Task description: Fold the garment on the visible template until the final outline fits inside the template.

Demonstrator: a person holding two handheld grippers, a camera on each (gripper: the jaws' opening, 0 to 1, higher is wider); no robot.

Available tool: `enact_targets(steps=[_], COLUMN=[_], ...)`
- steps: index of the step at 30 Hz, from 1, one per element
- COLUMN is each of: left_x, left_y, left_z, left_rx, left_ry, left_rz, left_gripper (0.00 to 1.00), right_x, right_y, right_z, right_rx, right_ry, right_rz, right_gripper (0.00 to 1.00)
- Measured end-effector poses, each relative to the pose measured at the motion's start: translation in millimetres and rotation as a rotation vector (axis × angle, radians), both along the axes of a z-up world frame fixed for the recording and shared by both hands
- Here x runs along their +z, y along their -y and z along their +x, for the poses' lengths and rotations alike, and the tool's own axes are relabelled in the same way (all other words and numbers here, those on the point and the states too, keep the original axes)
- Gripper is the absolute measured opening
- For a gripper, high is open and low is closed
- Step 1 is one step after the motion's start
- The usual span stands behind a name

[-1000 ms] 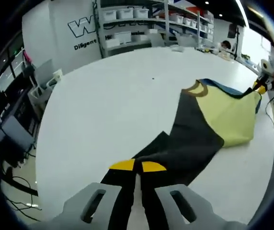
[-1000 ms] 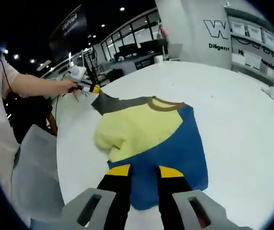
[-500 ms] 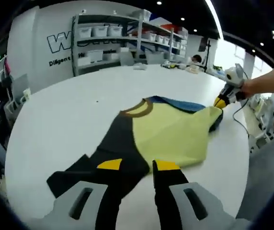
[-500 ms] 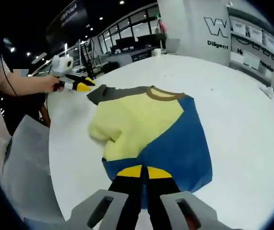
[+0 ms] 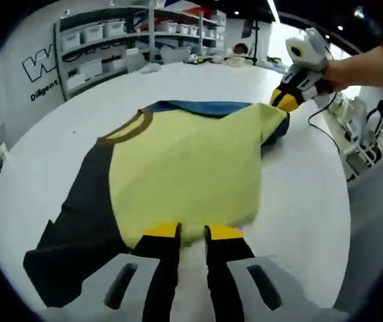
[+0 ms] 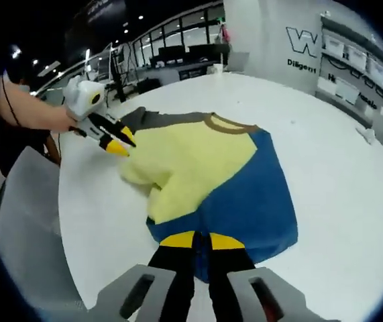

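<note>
Garment lies on the table, shelves behind.

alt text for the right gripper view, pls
A yellow, blue and grey garment lies spread on a white table, with the right gripper at its near blue hem, jaws almost together. The left gripper, held by a hand, is at the garment's far side.

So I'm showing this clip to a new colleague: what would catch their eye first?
The colour-block shirt, yellow, blue and dark grey, spread on the round white table. Then the yellow-tipped grippers at its edges: the left gripper at the yellow sleeve, the right gripper closed on the blue hem.
</note>
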State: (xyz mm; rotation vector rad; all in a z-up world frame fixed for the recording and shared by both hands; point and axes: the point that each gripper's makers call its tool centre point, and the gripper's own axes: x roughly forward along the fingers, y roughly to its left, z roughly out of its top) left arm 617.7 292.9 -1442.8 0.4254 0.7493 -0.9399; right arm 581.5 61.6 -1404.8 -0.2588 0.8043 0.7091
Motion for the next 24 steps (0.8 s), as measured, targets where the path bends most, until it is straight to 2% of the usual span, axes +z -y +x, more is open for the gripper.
enact_targets(steps=[3, 5, 6, 8, 9, 11, 12, 13, 15, 16, 17, 18, 19, 20, 21, 24], left_x=[-0.6, 1.5, 3.4, 6.2, 6.8, 9.6, 16.3, 18.2, 27.9, 28.7, 26.2, 22.3, 17.1, 12.1, 10.1, 1.4], left_y=[-3, -10, -14, -21, -23, -25, -18, -16, 2, 12, 18, 21, 25, 24, 24, 21], left_z=[3.9, 9.0, 12.0, 15.9, 17.1, 18.1, 15.1, 14.6, 9.9, 4.1, -0.6, -3.6, -7.7, -10.0, -10.3, -11.2], left_rx=[0.018, 0.026, 0.044, 0.077, 0.083, 0.093, 0.086, 0.083, 0.043, 0.043, 0.032, 0.019, -0.002, -0.022, -0.028, -0.028], left_ry=[-0.016, 0.007, 0.005, 0.002, 0.003, 0.006, 0.008, 0.012, 0.036, 0.013, -0.006, -0.011, -0.014, -0.008, -0.002, -0.014], left_rz=[-0.016, 0.008, 0.002, -0.012, -0.013, -0.02, -0.058, -0.066, -0.11, -0.14, -0.145, -0.134, -0.111, -0.072, -0.06, -0.032], left_gripper=[0.0, 0.0, 0.0, 0.0, 0.0, 0.0, 0.0, 0.0, 0.02, 0.08, 0.19, 0.26, 0.31, 0.32, 0.29, 0.18], right_x=[2.8, 8.7, 11.0, 14.4, 12.6, 6.3, 4.3, 1.9, -7.4, -10.1, -11.3, -13.4, -13.7, -9.8, -4.4, 0.8], right_y=[6, 9, 10, 5, 3, -2, -6, -10, -6, -10, -10, -7, -2, -3, -5, -4], right_z=[1, 3, 3, 3, 2, -2, -4, -6, -9, -9, -9, -10, -11, -7, -7, -7], right_rx=[-0.01, -0.045, -0.061, -0.126, -0.129, -0.143, -0.147, -0.143, -0.122, -0.125, -0.121, -0.121, -0.099, -0.11, -0.107, -0.092], right_ry=[0.004, 0.006, 0.014, 0.006, -0.002, -0.018, -0.03, -0.04, -0.031, -0.035, -0.031, -0.038, -0.03, -0.009, -0.005, 0.007], right_rz=[-0.012, 0.003, 0.012, 0.067, 0.069, 0.066, 0.078, 0.078, -0.01, 0.007, 0.005, -0.013, -0.065, -0.053, -0.032, -0.035], right_gripper=[0.0, 0.0, 0.02, 0.13, 0.2, 0.23, 0.24, 0.22, 0.17, 0.14, 0.08, 0.0, 0.0, 0.0, 0.0, 0.0])
